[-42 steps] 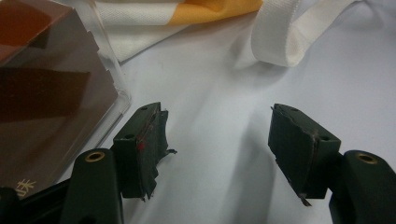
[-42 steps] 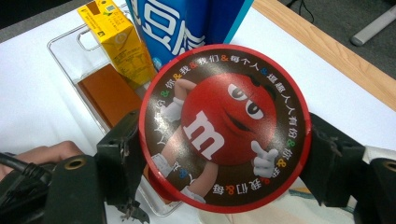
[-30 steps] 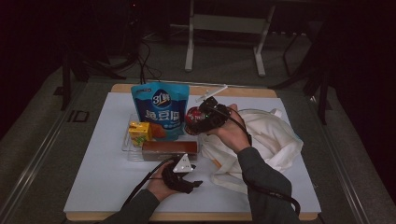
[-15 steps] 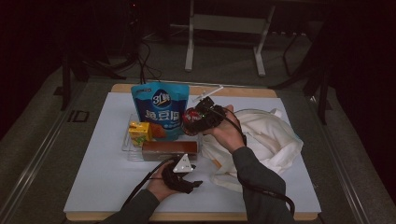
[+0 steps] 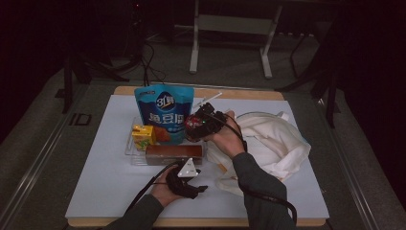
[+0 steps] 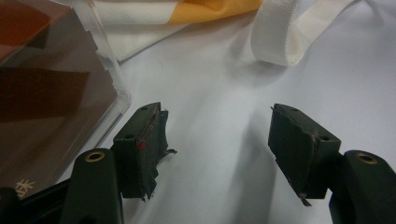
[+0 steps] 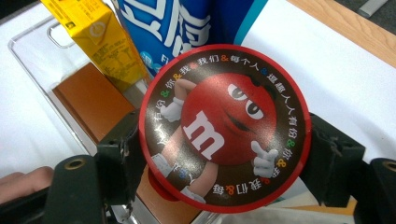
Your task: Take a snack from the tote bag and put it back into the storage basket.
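Note:
My right gripper is shut on a round red M&M's candy tub, held above the table beside the blue snack pouch. The tub hovers over the right end of a clear plastic tray. In the tray lie a brown box, a yellow juice carton and the pouch. My left gripper rests open on the white table cover, its jaws wide apart with nothing between them, just right of the tray's corner. The left gripper sits near the table's front edge.
A crumpled white cloth bag with an orange patch and a strap lies at the right. The wooden table edge runs behind the pouch. A metal stand rises beyond the table.
The right gripper has carried the candy tub a little to the left and lower, toward the pouch and tray. The left gripper has stayed put.

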Motion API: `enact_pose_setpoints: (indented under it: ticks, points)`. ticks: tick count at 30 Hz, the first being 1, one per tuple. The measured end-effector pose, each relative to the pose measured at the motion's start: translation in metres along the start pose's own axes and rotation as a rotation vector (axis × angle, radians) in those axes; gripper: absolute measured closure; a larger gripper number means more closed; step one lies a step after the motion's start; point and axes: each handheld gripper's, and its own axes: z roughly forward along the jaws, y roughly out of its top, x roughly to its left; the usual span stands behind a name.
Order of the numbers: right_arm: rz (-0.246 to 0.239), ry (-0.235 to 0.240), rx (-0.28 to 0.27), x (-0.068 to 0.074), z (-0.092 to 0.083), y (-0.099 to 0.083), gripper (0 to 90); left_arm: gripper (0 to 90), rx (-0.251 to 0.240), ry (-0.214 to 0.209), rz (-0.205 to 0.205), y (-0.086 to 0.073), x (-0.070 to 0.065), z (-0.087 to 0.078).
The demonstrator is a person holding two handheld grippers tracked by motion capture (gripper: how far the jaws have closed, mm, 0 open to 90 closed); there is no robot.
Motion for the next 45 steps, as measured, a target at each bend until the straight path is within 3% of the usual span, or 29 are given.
enact_pose_setpoints:
  ticks: [14, 45]
  points:
    - [0.026, -0.01, 0.032, -0.001, 0.021, -0.007, 25.6, 36.0, -0.001, 0.0, -0.002, 0.0, 0.0, 0.0]
    - [0.029, -0.083, -0.005, 0.001, 0.038, -0.012, 25.7, 36.0, 0.003, 0.0, 0.004, 0.0, 0.0, 0.0]
